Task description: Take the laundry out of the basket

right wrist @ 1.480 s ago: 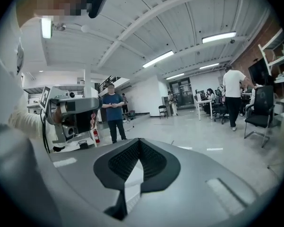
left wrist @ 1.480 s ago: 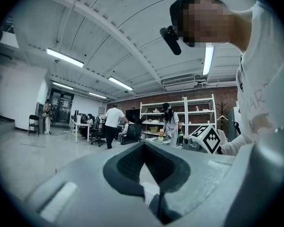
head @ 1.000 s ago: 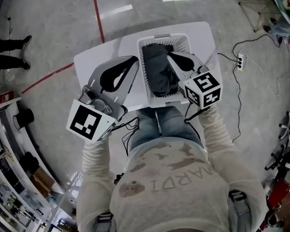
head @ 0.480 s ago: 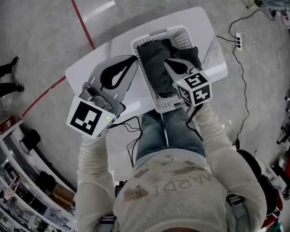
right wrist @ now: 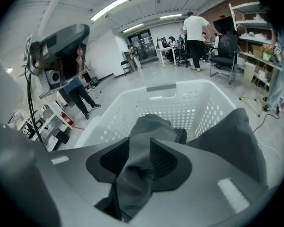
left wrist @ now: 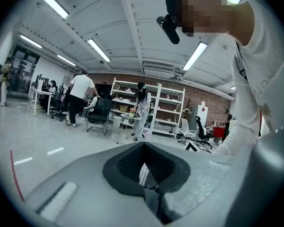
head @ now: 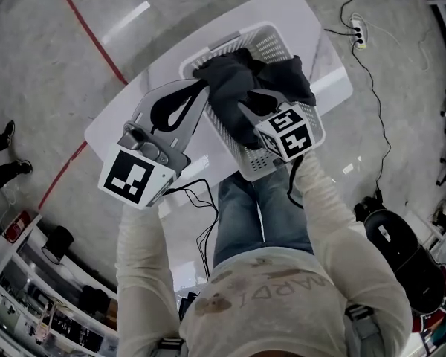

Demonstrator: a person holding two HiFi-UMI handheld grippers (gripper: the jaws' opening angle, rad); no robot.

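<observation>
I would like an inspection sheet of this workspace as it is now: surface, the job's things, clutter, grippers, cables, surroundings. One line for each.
Surface: white table, holding the basket.
Job's things: white perforated basket; dark garment partly out of it, draping over its rim.
Clutter: nothing seen.
Grippers: right gripper shut on the garment; left gripper at the basket's left side, tips together, cloth between them not certain.
Cables: thin black leads hang from the grippers; power strip with its cord on the floor.
Surroundings: grey floor, red line, shelving, people in the background.
</observation>
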